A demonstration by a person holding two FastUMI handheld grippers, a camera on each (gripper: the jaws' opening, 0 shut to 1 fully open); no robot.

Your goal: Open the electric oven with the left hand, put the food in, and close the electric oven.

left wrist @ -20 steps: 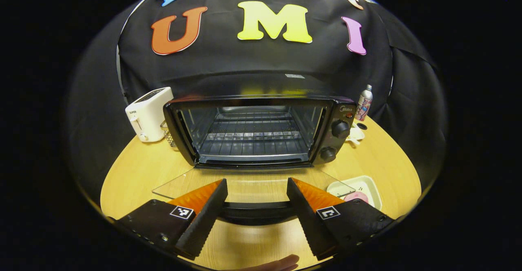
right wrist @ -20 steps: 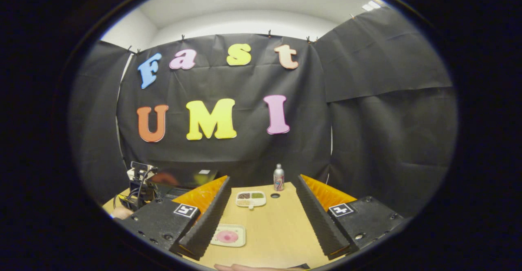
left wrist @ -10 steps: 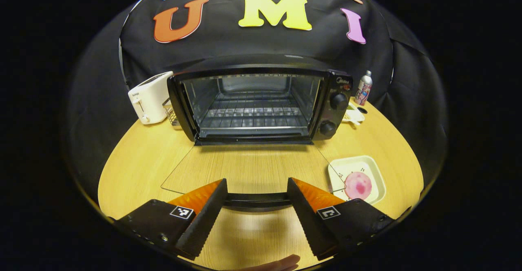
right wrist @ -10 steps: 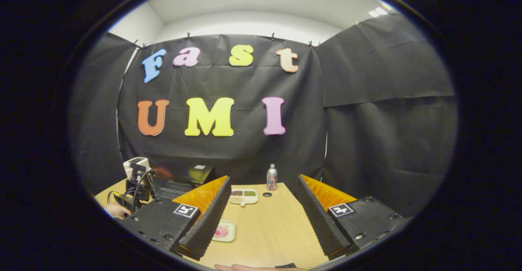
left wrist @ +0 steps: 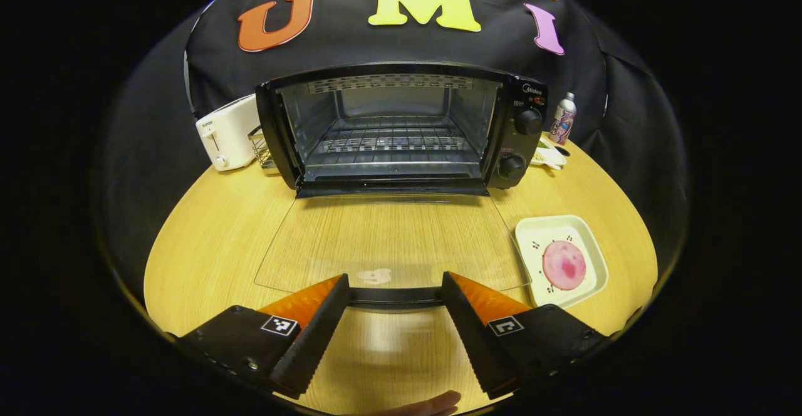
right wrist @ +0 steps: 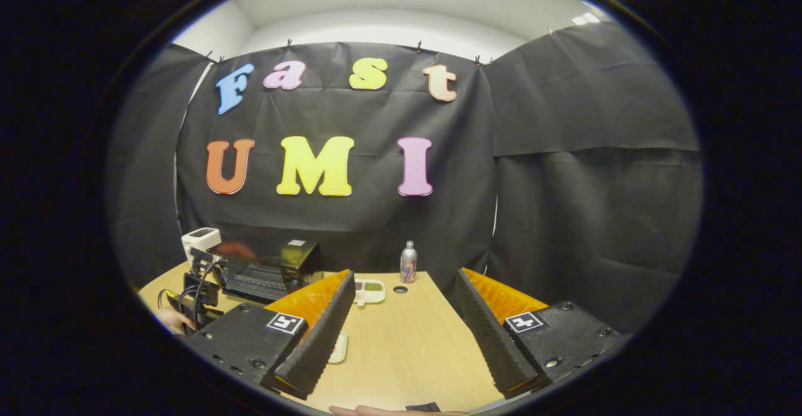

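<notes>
1. Left gripper view: the oven point(left wrist: 401, 131) stands at the back of the table point(left wrist: 207, 240), its glass door point(left wrist: 388, 240) folded down flat and its rack bare. A toaster point(left wrist: 227, 133) stands just left of the oven and a bottle point(left wrist: 562, 118) to its right. The food point(left wrist: 564, 264), a pink round, lies on a plate point(left wrist: 589, 247) just right of the door.
2. Same view: the left gripper point(left wrist: 395, 291) is wide open. The door's handle point(left wrist: 395, 297) runs across the gap between its fingers; I cannot tell whether either finger touches it.
3. Right gripper view: the oven point(right wrist: 266, 272) sits far left, with the bottle point(right wrist: 408, 262) and a divided dish point(right wrist: 369, 291) behind.
4. Same view: the right gripper point(right wrist: 404, 278) is held above the table point(right wrist: 407, 347), jaws wide apart, gripping nothing.
</notes>
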